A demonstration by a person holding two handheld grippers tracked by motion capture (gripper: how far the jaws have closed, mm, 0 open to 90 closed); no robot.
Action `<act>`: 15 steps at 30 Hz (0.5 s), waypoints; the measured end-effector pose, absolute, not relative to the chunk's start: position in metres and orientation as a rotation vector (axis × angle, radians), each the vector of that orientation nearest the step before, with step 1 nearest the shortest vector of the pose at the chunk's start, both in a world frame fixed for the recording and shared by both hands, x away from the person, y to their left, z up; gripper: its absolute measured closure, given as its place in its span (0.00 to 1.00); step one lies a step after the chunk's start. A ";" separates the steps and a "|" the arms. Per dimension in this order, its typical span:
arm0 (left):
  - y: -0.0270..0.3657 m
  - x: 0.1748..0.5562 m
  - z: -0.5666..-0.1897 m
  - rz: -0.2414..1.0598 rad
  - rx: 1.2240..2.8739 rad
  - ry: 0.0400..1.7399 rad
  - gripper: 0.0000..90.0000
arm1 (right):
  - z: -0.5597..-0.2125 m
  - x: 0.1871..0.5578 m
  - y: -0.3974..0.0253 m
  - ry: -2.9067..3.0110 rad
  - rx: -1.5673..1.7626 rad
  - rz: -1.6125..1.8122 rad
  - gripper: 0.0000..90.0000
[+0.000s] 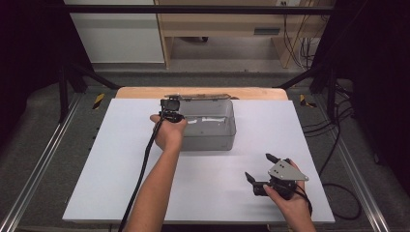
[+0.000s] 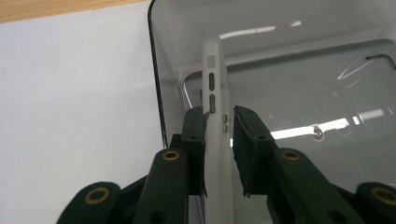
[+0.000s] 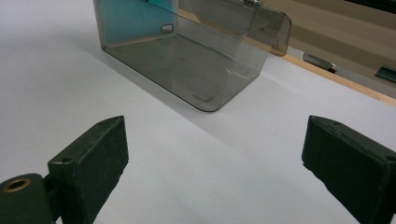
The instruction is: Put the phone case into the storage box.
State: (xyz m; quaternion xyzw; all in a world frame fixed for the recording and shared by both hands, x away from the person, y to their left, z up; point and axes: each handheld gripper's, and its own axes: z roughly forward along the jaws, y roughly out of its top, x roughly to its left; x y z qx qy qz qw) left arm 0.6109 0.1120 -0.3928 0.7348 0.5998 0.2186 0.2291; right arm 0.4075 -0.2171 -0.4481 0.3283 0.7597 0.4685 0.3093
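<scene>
Nearest me, the right claw (image 1: pixel 258 167) rests low over the white surface (image 1: pixel 121 159) at the near right, its jaws spread wide with bare surface between them. In the right gripper view I see its two black pads (image 3: pixel 91 161) far apart, and beyond them the clear smoky box (image 3: pixel 187 65) sitting well away.

Farther out, my left claw (image 1: pixel 170 115) is at the box's left wall, hand (image 1: pixel 169 133) just behind it. In the left gripper view its jaws are drawn in around a slim white phone (image 2: pixel 215 121) standing on edge, side buttons facing the camera. One pad (image 2: pixel 196 144) presses the phone's left face; the other sits just beside the right face, and I cannot tell whether it touches. The phone stands inside the box (image 2: pixel 280 70), close against that left wall.

The box (image 1: pixel 205 123) sits at the middle of the surface towards its far edge, lid (image 1: pixel 198 96) hinged open behind it.
</scene>
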 end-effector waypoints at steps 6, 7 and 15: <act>0.112 0.610 -0.392 0.607 2.024 1.647 0.82 | -0.448 0.407 -0.217 2.009 0.866 1.239 0.08; 0.112 0.610 -0.392 0.608 2.025 1.648 0.82 | -0.448 0.407 -0.217 2.010 0.866 1.239 0.08; 0.109 0.610 -0.387 0.645 2.050 1.623 0.81 | -0.448 0.407 -0.217 2.011 0.866 1.240 0.08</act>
